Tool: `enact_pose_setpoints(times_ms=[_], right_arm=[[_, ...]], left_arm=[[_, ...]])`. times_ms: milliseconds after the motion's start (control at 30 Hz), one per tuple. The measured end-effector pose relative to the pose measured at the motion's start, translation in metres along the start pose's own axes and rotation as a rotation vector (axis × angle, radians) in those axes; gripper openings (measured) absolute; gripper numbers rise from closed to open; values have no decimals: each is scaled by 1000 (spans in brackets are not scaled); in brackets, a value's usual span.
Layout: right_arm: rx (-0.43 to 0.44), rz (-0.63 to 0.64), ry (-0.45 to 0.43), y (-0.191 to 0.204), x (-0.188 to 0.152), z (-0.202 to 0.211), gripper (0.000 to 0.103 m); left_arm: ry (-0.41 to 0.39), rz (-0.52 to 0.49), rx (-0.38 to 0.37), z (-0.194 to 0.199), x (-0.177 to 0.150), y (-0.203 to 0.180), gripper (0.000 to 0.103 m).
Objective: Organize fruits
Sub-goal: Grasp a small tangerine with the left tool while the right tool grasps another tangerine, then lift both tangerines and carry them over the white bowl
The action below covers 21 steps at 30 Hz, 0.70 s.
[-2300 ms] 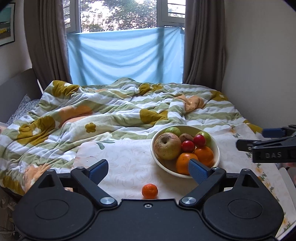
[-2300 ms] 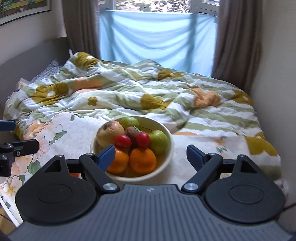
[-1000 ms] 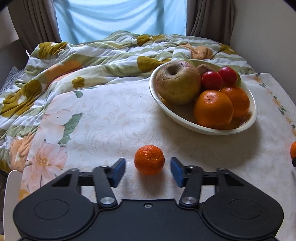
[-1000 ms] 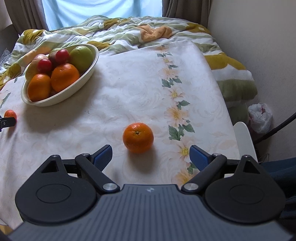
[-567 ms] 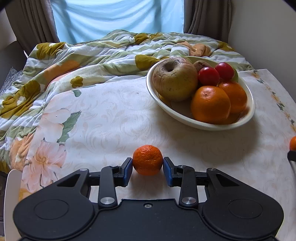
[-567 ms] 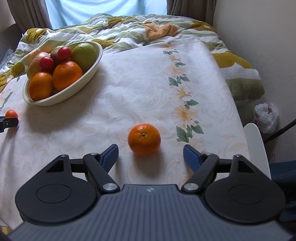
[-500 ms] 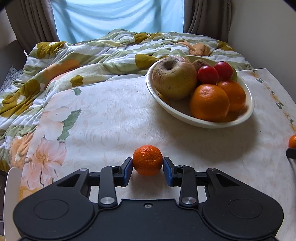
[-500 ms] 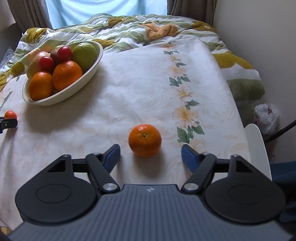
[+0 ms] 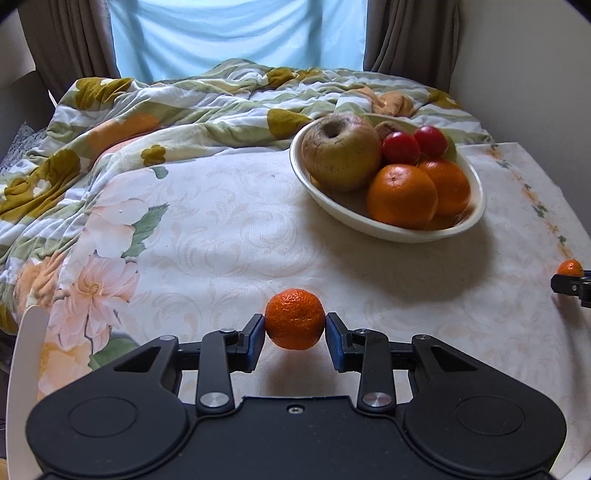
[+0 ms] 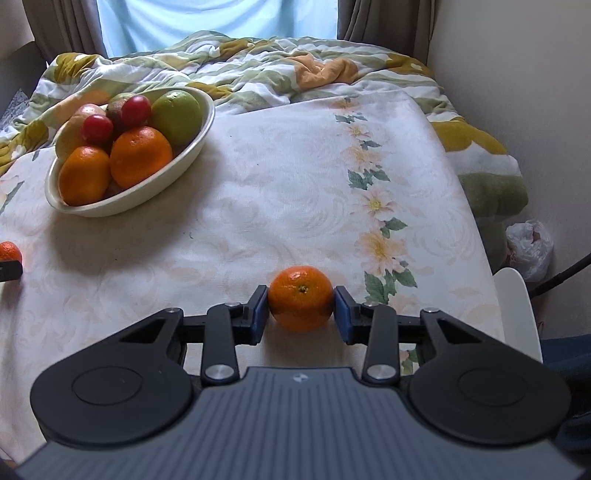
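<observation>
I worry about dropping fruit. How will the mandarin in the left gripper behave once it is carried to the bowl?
The mandarin is round, so it would likely roll if released on the cloth. Its pebbled skin probably gives the left gripper fair friction. The bowl looks crowded, so it may settle unsteadily.

Low in the centre of the left wrist view sits a bright orange mandarin (image 9: 295, 319) between blue pads (image 9: 256, 339) on black arms. The cloth (image 9: 229, 229) beneath it is cream with pale swirls, with pink and peach flowers and green leaves at lower left. At upper right, a cream bowl (image 9: 476, 192) holds a brownish-yellow apple (image 9: 340, 151), two red fruits (image 9: 400, 147) and two oranges (image 9: 402, 195). Across the top, the quilt (image 9: 184, 107) is white with green stripes and mustard flowers, under a light blue curtain (image 9: 236, 33) flanked by brown drapes (image 9: 410, 37). In the right wrist view a deeper orange tangerine (image 10: 301, 297) lies centre, and a green fruit (image 10: 176, 112) shows in the bowl at upper left.
</observation>
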State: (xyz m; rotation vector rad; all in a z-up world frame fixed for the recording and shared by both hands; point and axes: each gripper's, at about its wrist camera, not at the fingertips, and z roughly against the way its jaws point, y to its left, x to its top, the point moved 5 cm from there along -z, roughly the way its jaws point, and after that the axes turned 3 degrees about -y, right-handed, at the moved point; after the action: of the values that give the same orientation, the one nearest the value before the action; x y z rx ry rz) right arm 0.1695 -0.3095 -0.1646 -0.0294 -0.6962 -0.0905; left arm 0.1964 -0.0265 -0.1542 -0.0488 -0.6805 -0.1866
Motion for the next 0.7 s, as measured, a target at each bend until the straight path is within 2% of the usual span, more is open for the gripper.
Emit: enact_pose_setpoints(times_ms=[400, 700], right_arm=[[15, -6, -48, 16, 16, 44, 53], [16, 1, -101, 28, 42, 82, 53]], left_arm=[[-86, 7, -46, 50, 17, -1, 39], [-160, -17, -70, 83, 53, -1, 39]])
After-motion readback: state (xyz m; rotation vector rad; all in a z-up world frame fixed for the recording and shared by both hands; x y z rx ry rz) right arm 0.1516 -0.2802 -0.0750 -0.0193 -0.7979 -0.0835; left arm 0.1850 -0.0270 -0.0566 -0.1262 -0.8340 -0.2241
